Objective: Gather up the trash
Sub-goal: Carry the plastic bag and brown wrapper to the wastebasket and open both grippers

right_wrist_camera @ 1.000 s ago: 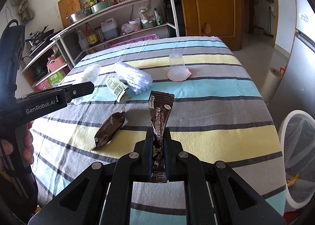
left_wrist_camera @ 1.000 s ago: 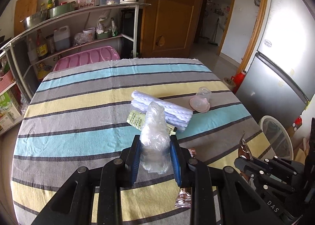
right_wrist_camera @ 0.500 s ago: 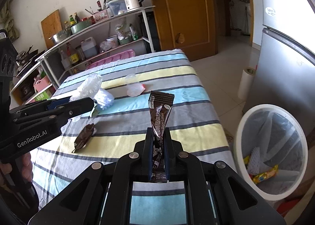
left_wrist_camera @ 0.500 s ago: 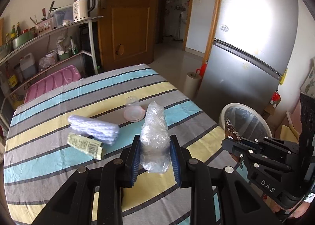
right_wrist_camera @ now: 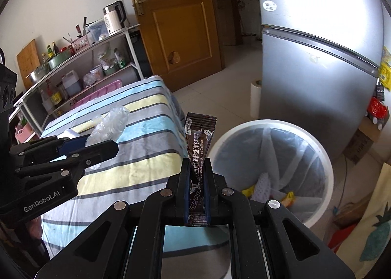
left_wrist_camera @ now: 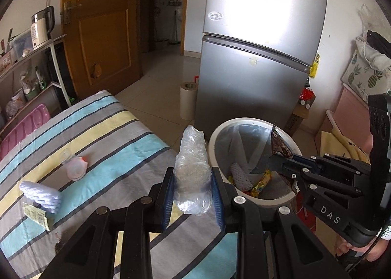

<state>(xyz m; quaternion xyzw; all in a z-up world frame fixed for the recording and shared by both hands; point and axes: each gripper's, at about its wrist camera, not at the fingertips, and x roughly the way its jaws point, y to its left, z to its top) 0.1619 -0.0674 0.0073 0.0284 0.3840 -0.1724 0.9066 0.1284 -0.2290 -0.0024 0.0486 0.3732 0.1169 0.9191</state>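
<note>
My left gripper [left_wrist_camera: 193, 176] is shut on a crumpled clear plastic bag [left_wrist_camera: 191, 171], held over the table's right edge beside the white trash bin [left_wrist_camera: 254, 198]. My right gripper [right_wrist_camera: 197, 171] is shut on a brown coffee sachet [right_wrist_camera: 199, 139], held upright just left of the bin [right_wrist_camera: 320, 157]. In the left wrist view the right gripper [left_wrist_camera: 278, 159] and sachet [left_wrist_camera: 279, 144] hang over the bin's opening. The bin holds a liner and several wrappers [left_wrist_camera: 262, 181]. In the right wrist view the left gripper [right_wrist_camera: 97, 144] and bag [right_wrist_camera: 110, 125] are over the table.
On the striped tablecloth [left_wrist_camera: 105, 147] lie a clear cup with lid [left_wrist_camera: 74, 166], a rolled white cloth [left_wrist_camera: 41, 192] and a green packet [left_wrist_camera: 36, 215]. A silver fridge [left_wrist_camera: 259, 59] stands behind the bin, a paper roll [left_wrist_camera: 187, 100] on the floor, shelves [right_wrist_camera: 73, 69] at left.
Both grippers have swung right from over the table toward the bin, carrying the bag and the sachet. The bin is now close below them.
</note>
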